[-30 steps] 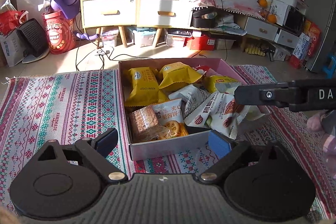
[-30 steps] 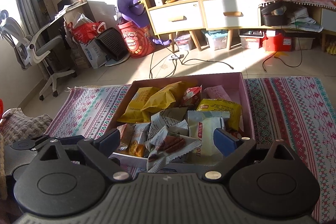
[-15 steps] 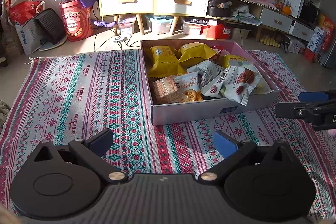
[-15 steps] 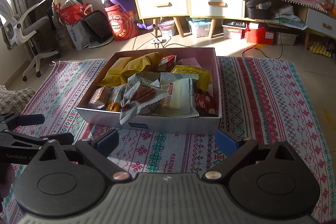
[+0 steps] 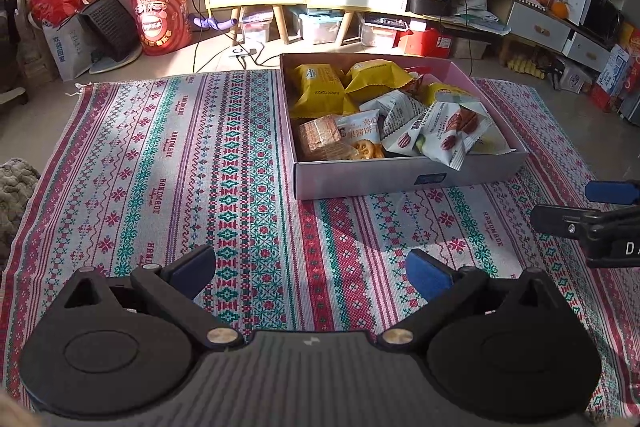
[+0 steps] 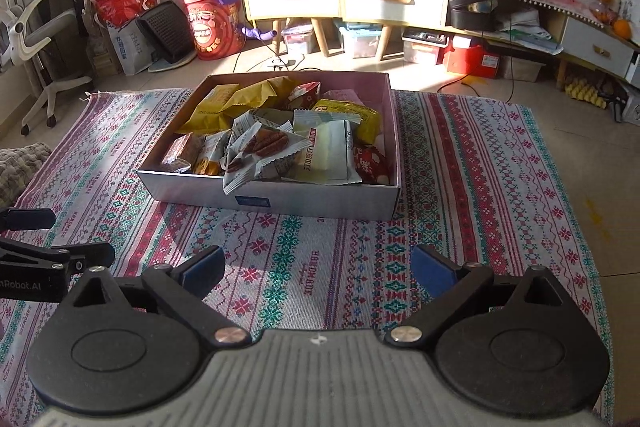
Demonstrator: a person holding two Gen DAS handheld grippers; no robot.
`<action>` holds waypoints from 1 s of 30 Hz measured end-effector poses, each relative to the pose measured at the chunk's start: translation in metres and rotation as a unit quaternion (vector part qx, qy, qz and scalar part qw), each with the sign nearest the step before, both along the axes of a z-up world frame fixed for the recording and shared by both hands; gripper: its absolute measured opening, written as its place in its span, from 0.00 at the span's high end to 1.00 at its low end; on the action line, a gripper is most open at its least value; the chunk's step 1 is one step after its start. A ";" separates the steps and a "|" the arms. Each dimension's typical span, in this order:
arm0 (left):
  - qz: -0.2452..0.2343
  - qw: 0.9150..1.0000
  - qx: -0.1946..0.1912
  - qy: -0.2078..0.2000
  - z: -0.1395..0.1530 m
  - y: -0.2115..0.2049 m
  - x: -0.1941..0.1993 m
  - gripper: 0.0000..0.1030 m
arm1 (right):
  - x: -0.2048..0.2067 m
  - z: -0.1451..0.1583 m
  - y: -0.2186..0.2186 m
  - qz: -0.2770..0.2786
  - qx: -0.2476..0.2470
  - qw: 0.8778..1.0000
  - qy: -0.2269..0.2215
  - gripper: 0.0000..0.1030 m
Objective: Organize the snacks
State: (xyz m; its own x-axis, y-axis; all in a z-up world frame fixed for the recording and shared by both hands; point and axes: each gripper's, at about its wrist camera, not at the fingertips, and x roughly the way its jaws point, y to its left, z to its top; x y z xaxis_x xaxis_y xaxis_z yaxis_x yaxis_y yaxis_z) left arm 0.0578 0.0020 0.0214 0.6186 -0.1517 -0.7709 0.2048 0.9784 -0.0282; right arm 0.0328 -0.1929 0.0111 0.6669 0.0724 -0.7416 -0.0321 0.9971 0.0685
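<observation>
From the left wrist, the left hand-held gripper is hanging over the rug with its fingers wide apart, holding nothing. The snack box is sitting on the rug, just past it and to the right.

From the right wrist, the right hand-held gripper is also staying wide apart and empty. The snack box is lying straight ahead, full of snack packets.
</observation>
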 end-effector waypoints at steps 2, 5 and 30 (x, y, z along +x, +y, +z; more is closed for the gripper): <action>0.003 1.000 0.001 0.004 0.001 -0.001 -0.001 0.00 | -0.002 0.000 0.003 0.001 -0.006 1.000 -0.001 0.04; 0.010 1.000 0.005 0.006 0.003 0.000 -0.004 0.00 | -0.006 0.001 0.007 0.000 -0.013 1.000 -0.001 0.03; 0.037 0.999 0.036 0.004 0.012 -0.009 -0.022 0.00 | -0.022 -0.001 0.027 0.001 -0.048 0.999 0.012 0.01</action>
State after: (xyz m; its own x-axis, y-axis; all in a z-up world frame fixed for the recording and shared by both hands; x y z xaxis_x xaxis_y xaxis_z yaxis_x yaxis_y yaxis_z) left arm 0.0359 -0.0068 0.0338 0.6195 -0.0489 -0.7835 0.1314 0.9904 0.0421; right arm 0.0111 -0.1658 0.0101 0.6484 0.0016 -0.7613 -0.0338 0.9991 -0.0266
